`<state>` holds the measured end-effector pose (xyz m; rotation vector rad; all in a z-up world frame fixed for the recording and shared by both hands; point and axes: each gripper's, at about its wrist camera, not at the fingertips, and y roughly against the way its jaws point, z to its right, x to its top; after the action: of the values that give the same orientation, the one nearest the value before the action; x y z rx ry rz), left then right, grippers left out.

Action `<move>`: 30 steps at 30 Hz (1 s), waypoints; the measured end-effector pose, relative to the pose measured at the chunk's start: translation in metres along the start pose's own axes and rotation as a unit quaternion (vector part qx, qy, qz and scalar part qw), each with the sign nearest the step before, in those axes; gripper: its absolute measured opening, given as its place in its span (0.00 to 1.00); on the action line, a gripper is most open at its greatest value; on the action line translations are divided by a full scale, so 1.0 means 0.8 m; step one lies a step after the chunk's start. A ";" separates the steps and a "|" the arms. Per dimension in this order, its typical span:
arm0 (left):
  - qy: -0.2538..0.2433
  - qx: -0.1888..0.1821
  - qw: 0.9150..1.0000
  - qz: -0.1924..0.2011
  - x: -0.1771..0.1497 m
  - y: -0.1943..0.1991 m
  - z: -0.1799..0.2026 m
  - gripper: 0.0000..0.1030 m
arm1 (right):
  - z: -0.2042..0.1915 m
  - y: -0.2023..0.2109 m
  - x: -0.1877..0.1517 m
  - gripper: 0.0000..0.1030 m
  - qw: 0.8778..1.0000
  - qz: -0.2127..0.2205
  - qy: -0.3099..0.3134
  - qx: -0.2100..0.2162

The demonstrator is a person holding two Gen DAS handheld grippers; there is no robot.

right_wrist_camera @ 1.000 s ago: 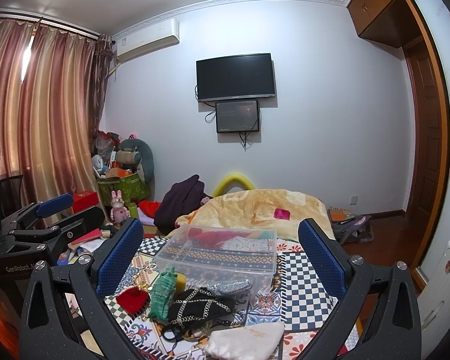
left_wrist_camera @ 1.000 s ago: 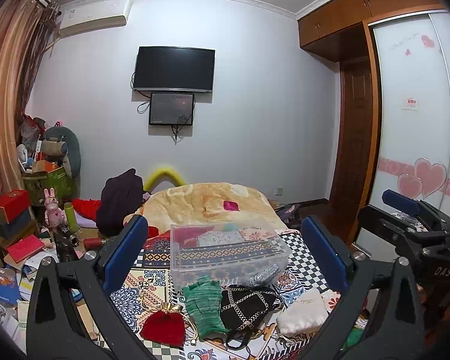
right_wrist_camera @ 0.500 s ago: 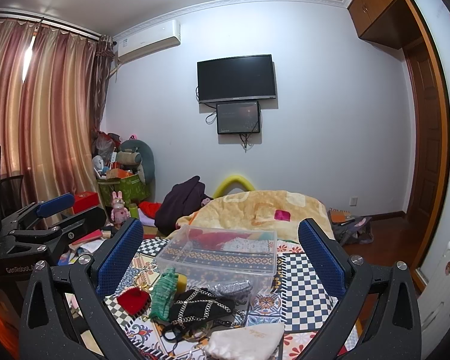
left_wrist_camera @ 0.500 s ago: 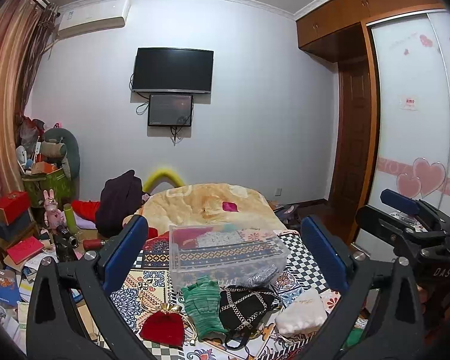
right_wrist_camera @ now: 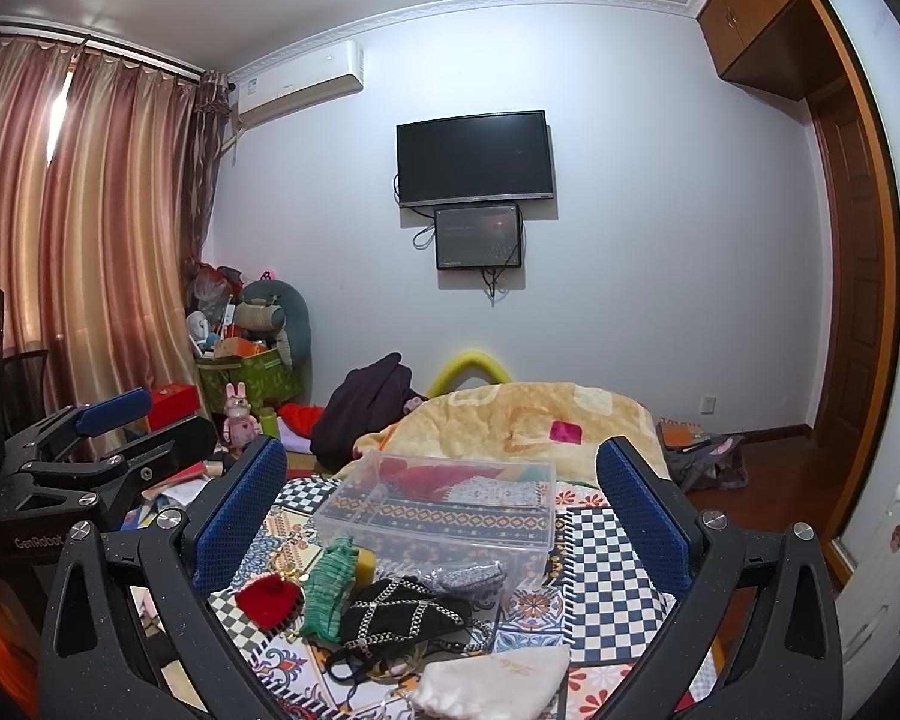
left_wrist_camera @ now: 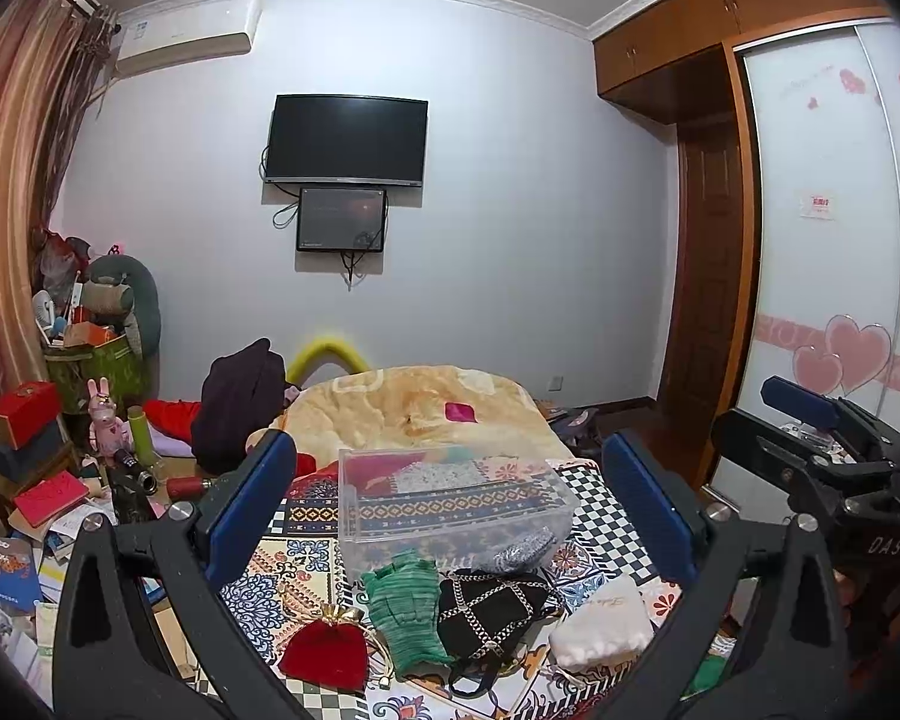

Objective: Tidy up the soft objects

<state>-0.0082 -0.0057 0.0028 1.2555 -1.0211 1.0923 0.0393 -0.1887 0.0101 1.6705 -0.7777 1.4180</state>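
Task barely begun: clear plastic bin [left_wrist_camera: 450, 495] empty on the bed, red velvet pouch [left_wrist_camera: 324, 654], green knit glove [left_wrist_camera: 405, 606], black chained purse [left_wrist_camera: 489, 612], white drawstring bag [left_wrist_camera: 603, 624] unsorted before it; left tool [left_wrist_camera: 450, 516], right tool [right_wrist_camera: 444, 516] wide, empty.

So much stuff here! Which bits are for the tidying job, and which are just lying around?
For the job: clear plastic box, red pouch, green knitted glove, black chain bag, white drawstring pouch.

Just lying about: pink rabbit toy, red box, dark jacket.
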 end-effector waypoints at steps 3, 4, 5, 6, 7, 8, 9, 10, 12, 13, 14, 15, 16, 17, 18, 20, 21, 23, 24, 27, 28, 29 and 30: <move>0.001 0.000 1.000 0.000 -0.001 0.001 0.000 1.00 | -0.001 0.002 0.000 1.00 1.000 0.001 0.001 0.001; 0.001 0.000 1.000 0.000 -0.001 0.000 0.000 1.00 | -0.001 0.002 -0.001 1.00 1.000 0.001 0.001 0.001; 0.001 0.000 1.000 0.000 -0.001 0.001 0.000 1.00 | -0.001 0.002 -0.001 1.00 1.000 0.001 0.001 0.001; 0.001 0.001 1.000 0.000 -0.002 0.001 0.000 1.00 | 0.000 0.002 -0.002 1.00 1.000 0.001 0.000 0.001; 0.001 0.000 1.000 0.000 -0.002 0.001 -0.001 1.00 | 0.000 0.002 -0.002 1.00 1.000 0.001 0.001 0.001; 0.001 0.000 1.000 0.000 -0.002 0.001 -0.001 1.00 | 0.000 0.002 -0.003 1.00 1.000 0.001 0.001 0.001; 0.001 0.001 1.000 0.000 -0.002 0.001 -0.001 1.00 | 0.000 0.001 -0.003 1.00 1.000 0.000 0.001 0.000; 0.001 0.001 1.000 -0.002 -0.002 0.001 -0.001 1.00 | 0.001 0.000 -0.005 1.00 1.000 -0.001 0.001 0.000; 0.001 -0.001 1.000 -0.007 -0.005 -0.002 -0.003 1.00 | 0.002 -0.003 -0.007 1.00 1.000 -0.005 0.000 -0.002; 0.001 0.001 1.000 -0.011 -0.005 -0.005 -0.005 1.00 | 0.004 -0.005 -0.010 1.00 1.000 -0.008 0.000 -0.003; 0.001 0.002 1.000 -0.015 -0.007 -0.007 -0.005 1.00 | 0.005 -0.007 -0.012 1.00 1.000 -0.012 0.000 -0.004; 0.000 0.003 1.000 -0.022 -0.010 -0.011 -0.008 1.00 | 0.008 -0.011 -0.016 1.00 1.000 -0.019 0.000 -0.007; 0.000 0.003 1.000 -0.030 -0.013 -0.016 -0.009 1.00 | 0.010 -0.014 -0.021 1.00 1.000 -0.026 0.000 -0.009; -0.001 0.002 0.999 -0.040 -0.017 -0.021 -0.011 1.00 | 0.013 -0.018 -0.025 1.00 0.999 -0.034 0.000 -0.011; 0.000 0.001 0.998 -0.055 -0.025 -0.029 -0.013 1.00 | 0.016 -0.024 -0.032 1.00 0.999 -0.046 0.000 -0.014; -0.001 0.004 0.996 -0.084 -0.039 -0.044 -0.015 1.00 | 0.022 -0.033 -0.045 1.00 0.997 -0.069 0.002 -0.020; -0.002 0.008 0.995 -0.102 -0.050 -0.053 -0.017 1.00 | 0.026 -0.039 -0.054 1.00 0.996 -0.083 0.002 -0.023; -0.001 0.013 0.991 -0.130 -0.068 -0.068 -0.020 1.00 | 0.036 -0.051 -0.077 1.00 0.993 -0.118 0.000 -0.030; 0.002 0.014 0.989 -0.145 -0.079 -0.076 -0.023 1.00 | 0.042 -0.055 -0.088 1.00 0.991 -0.130 -0.002 -0.031; 0.020 0.017 0.981 -0.190 -0.110 -0.098 -0.035 1.00 | 0.058 -0.070 -0.116 1.00 0.983 -0.177 -0.015 -0.036; 0.023 0.020 0.979 -0.199 -0.118 -0.104 -0.036 1.00 | 0.064 -0.076 -0.128 1.00 0.980 -0.194 -0.022 -0.037; 0.025 0.022 0.977 -0.209 -0.126 -0.109 -0.039 1.00 | 0.068 -0.079 -0.135 1.00 0.977 -0.206 -0.028 -0.037; 0.030 0.020 0.974 -0.222 -0.135 -0.117 -0.043 1.00 | 0.072 -0.083 -0.143 1.00 0.975 -0.217 -0.033 -0.037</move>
<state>0.0622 0.0218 -0.1229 1.3907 -0.6304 0.8004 0.1027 -0.2101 -0.1175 1.7080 -0.4559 1.0199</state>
